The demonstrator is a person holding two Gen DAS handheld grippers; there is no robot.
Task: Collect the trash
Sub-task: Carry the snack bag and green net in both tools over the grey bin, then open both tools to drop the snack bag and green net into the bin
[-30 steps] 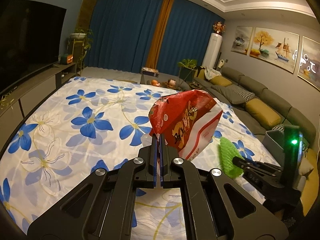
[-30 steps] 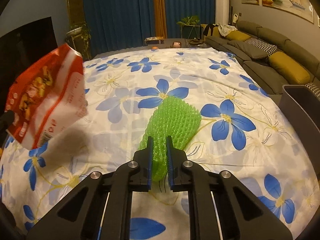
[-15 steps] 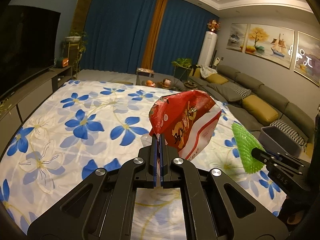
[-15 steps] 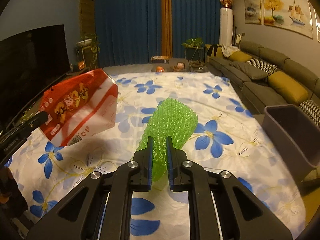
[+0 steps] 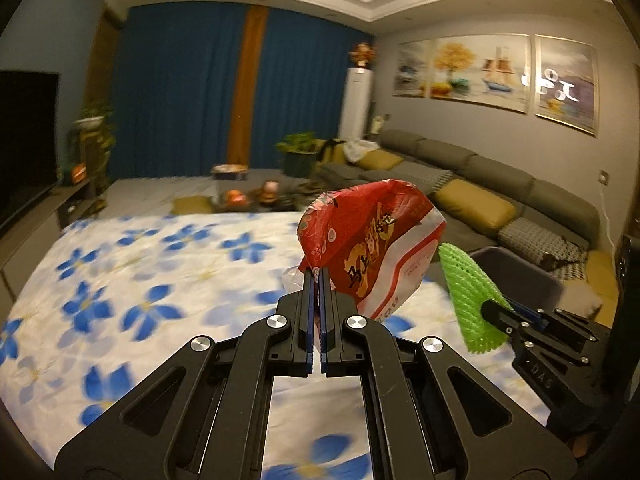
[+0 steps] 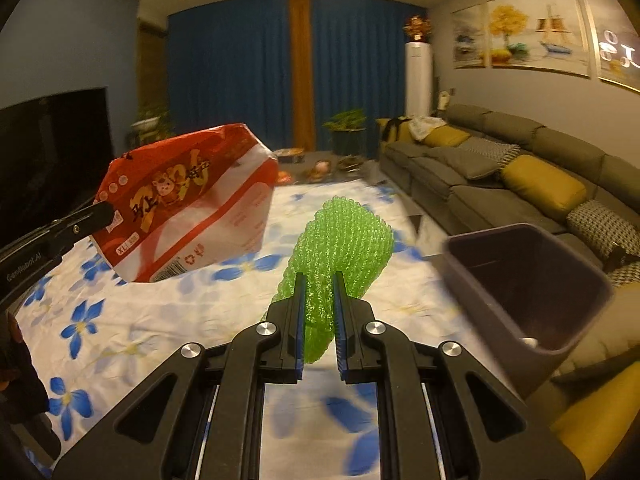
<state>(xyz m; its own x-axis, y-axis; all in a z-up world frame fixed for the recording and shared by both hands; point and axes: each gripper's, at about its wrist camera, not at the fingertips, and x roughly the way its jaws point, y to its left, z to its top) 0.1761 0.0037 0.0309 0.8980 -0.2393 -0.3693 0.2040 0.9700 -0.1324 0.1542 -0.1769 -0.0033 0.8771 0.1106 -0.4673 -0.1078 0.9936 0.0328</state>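
A dim living room: blue curtains at the back, a grey sofa (image 6: pixel 520 168) along the right wall, and a flowered sheet (image 5: pixel 132 288) spread across the lower left and middle of both views.

Going left to right in the right wrist view, the red snack bag (image 6: pixel 188 204) hangs in mid-left of the frame, clear of the sheet. The left gripper (image 5: pixel 317 280) is clenched on its lower corner, pads nearly touching through the thin film. The bag's long axis slants up and to the right in that view, its puffed top end pointing toward the sofa side, printed face toward the camera.

In the centre, the green foam net (image 6: pixel 340 248) is pinched by the right gripper (image 6: pixel 318 292), the pads pressing in on its lower part. It stands nearly upright with a slight lean to the right, rounded end upward, also off the sheet.

At the right edge sits the dark bin (image 6: pixel 528 280), mouth open and tilted toward the viewer, a small pale scrap inside at the bottom. It is just beside the sheet's edge.

The step in hand looks like the carry: both pieces lifted and headed for the bin. Next, I judge, each gripper must come over the bin's mouth and let go, the net first since it is nearer.
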